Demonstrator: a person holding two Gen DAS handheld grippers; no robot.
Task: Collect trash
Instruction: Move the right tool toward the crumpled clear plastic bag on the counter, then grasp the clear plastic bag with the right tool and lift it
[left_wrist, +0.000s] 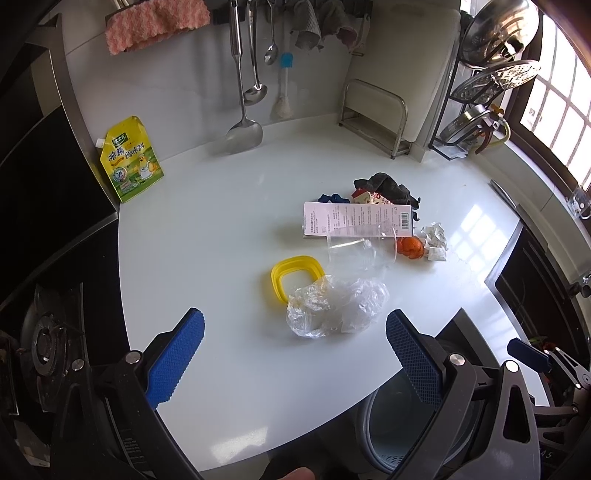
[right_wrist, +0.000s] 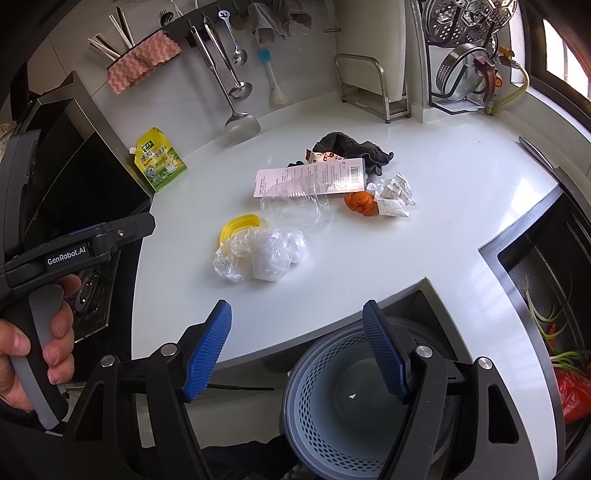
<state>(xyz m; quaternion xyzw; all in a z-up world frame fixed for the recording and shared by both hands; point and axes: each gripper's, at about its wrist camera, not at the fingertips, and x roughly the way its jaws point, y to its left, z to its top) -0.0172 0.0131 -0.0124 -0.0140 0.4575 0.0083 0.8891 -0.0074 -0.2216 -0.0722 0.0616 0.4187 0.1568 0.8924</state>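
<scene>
Trash lies mid-counter (left_wrist: 207, 229), left to right: yellow ring (left_wrist: 291, 271) touching crumpled plastic (left_wrist: 332, 308), clear cup (left_wrist: 356, 249) at its 1 o'clock under a pink card (left_wrist: 358, 218), orange peel (left_wrist: 410, 246), paper wads (left_wrist: 436, 240). Dark cloth (left_wrist: 388, 186) sits at the card's 12 o'clock. Left gripper (left_wrist: 295, 354) and right gripper (right_wrist: 297, 347) hover wide open, empty. Bin (right_wrist: 332, 410) sits below the counter edge, at 6 o'clock.

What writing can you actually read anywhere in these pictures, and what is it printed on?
"GenRobot.AI": on the left tongs' black body, seen from the right wrist.
Yellow pouch: large Chinese characters, too blurred to quote surely.
Pink card: barcode and fine print, too small to read.
</scene>
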